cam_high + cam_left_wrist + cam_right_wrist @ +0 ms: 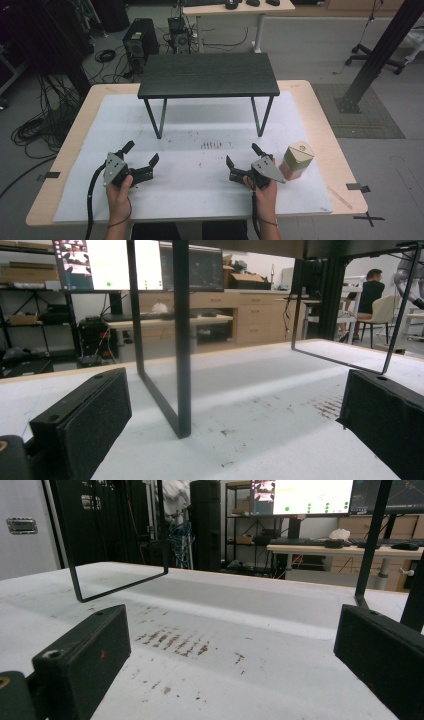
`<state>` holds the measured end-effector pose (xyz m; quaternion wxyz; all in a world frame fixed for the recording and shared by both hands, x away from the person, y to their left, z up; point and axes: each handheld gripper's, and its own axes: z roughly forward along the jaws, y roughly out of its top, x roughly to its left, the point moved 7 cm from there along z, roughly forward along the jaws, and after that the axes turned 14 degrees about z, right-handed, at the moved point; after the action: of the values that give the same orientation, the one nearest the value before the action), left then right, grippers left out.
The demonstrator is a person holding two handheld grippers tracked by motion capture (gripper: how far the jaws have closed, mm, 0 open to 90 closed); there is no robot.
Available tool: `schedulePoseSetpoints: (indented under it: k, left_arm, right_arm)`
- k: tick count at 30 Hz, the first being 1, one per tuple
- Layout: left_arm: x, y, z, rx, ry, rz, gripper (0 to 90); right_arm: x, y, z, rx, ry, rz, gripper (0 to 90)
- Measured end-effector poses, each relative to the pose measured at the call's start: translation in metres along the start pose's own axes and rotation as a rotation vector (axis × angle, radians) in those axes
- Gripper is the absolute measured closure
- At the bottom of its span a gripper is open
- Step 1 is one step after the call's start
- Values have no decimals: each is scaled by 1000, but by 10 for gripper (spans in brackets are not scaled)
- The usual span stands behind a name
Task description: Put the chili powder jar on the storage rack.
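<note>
A white mat (200,170) covers the table. In front of the black stand (208,75), both grippers rest with jaws spread, empty; the tan container (297,160) sits just beside the right gripper (245,156), ready for pickup; the left gripper (140,152) waits well apart.

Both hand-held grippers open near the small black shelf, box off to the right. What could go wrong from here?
1. The box sits right beside the right hand-held gripper, behind its open jaws; a sideways swing might knock it over.
2. The shelf stands on thin wire legs just ahead of the left hand-held gripper; pushing forward may snag or shift it.
</note>
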<state>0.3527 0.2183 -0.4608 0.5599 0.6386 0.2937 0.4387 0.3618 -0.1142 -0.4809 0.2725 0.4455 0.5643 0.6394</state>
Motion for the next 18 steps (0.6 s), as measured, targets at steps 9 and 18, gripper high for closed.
schedulePoseSetpoints:
  k: [9,18]
  left_arm:
    - [0,0,0,-1,0,0,4]
    - [0,0,0,-1,0,0,4]
  right_arm:
    - [0,0,-2,-8,-18,4,19]
    - [2,-1,-12,-10,-17,12,19]
